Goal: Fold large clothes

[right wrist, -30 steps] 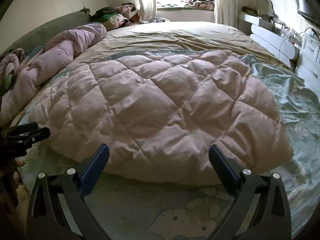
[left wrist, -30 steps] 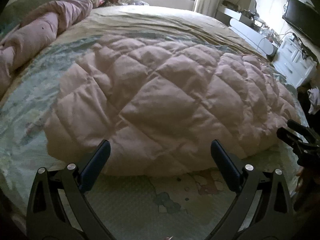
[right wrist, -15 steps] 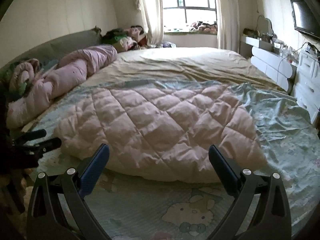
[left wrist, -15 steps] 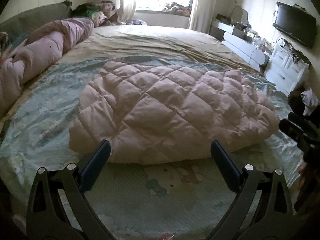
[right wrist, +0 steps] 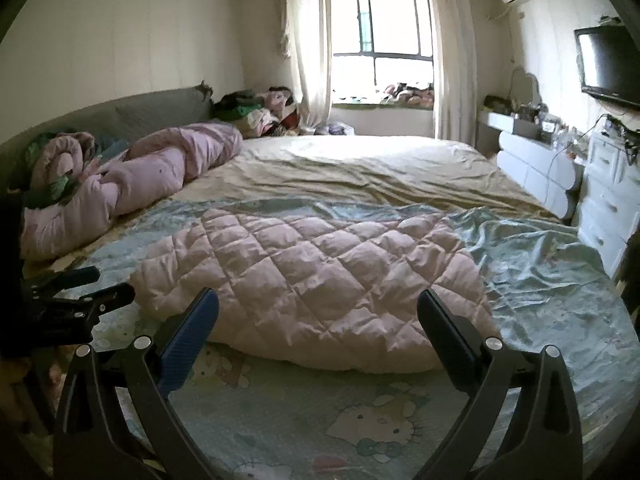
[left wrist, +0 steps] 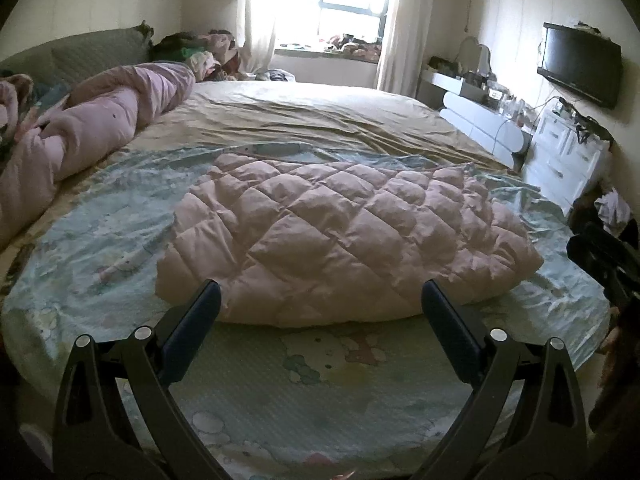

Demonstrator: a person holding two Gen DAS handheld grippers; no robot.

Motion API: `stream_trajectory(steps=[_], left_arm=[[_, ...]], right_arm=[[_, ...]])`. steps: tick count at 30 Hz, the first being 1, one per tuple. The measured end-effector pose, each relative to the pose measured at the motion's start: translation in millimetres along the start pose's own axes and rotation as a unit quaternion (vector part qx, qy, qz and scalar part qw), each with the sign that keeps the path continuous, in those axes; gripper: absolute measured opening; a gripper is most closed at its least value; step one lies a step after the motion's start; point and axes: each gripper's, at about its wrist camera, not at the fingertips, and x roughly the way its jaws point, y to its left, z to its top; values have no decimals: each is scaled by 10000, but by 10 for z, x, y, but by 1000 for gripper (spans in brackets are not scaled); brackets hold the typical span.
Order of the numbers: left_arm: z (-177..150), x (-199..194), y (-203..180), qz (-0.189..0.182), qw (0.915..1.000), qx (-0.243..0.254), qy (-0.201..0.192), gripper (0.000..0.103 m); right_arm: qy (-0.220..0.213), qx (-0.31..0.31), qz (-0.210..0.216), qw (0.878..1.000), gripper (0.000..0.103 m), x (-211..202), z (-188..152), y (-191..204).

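A pale pink quilted padded garment [left wrist: 344,240] [right wrist: 320,284] lies folded in a thick flat bundle on the light blue cartoon-print sheet [left wrist: 304,392] [right wrist: 360,412] at the near end of the bed. My left gripper [left wrist: 320,300] hangs open above the sheet, short of the bundle's near edge, with nothing between its fingers. My right gripper [right wrist: 318,308] is open too, held back from the bundle's near edge and empty. Each gripper shows at the side of the other's view: the right gripper [left wrist: 604,256], the left gripper [right wrist: 80,292].
A rolled pink duvet [left wrist: 92,136] [right wrist: 132,184] lies along the bed's left side by the grey headboard [right wrist: 120,116]. A beige sheet [right wrist: 360,172] covers the far bed. White drawers [right wrist: 608,204], a wall TV [left wrist: 580,64] and a clothes pile [right wrist: 260,112] stand beyond.
Both grippers have drawn back and up from the pink bundle, so it looks smaller and more of the room shows. Both stayed open. The bundle has not moved.
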Motion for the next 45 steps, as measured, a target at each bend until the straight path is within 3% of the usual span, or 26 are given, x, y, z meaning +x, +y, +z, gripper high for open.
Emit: stream_trajectory(steps=[12, 18, 24, 29, 37, 45], left_arm=[[-260, -165, -42, 124, 9998, 131, -80, 94], [-484, -98, -46, 156, 9998, 50, 61, 94], [-573, -3, -13, 377, 9991, -10, 182, 94], [-594, 31, -4, 371, 9991, 8, 180, 94], [-600, 72, 12, 354, 9991, -54, 224, 94], [-596, 38, -7, 348, 9992, -4, 174, 94]], right_arm=[[-457, -40, -252, 9986, 99, -250, -209, 57], [-247, 98, -320, 9991, 99, -207, -436, 66], [183, 281, -439, 9985, 99, -25, -666, 47], [285, 224, -400, 9985, 99, 84, -796, 119], [590, 185, -316, 9976, 99, 303, -845, 193], [501, 62, -339, 9982, 99, 241, -804, 214]])
